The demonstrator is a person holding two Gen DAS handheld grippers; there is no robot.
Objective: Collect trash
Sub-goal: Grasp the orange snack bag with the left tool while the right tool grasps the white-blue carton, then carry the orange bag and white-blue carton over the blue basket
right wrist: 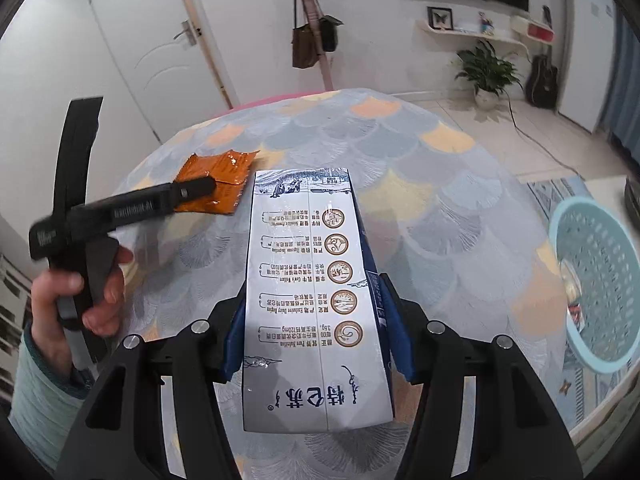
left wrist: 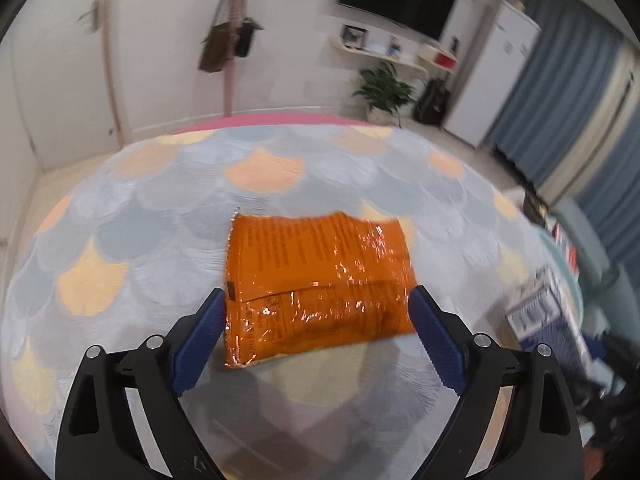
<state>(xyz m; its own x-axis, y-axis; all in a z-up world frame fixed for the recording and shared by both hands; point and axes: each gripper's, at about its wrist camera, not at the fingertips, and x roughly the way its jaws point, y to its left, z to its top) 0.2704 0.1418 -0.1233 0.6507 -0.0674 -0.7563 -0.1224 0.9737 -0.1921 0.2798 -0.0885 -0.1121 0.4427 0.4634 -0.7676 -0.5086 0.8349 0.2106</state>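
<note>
Right now left gripper (left wrist: 316, 312) spread wide, orange wrapper (left wrist: 316, 280) lying flat on worktop (left wrist: 160, 200) between its blue pads, near edges just at fingertips. Right gripper (right wrist: 314, 320) clamped on milk carton (right wrist: 316, 304), carton pointing away over worktop. Blue basket (right wrist: 600, 280) off worktop's right edge, well apart from wrapper.

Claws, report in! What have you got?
Left claw open around orange wrapper, not gripping. Right claw shut on milk carton. Basket at right, nothing blocking.
</note>
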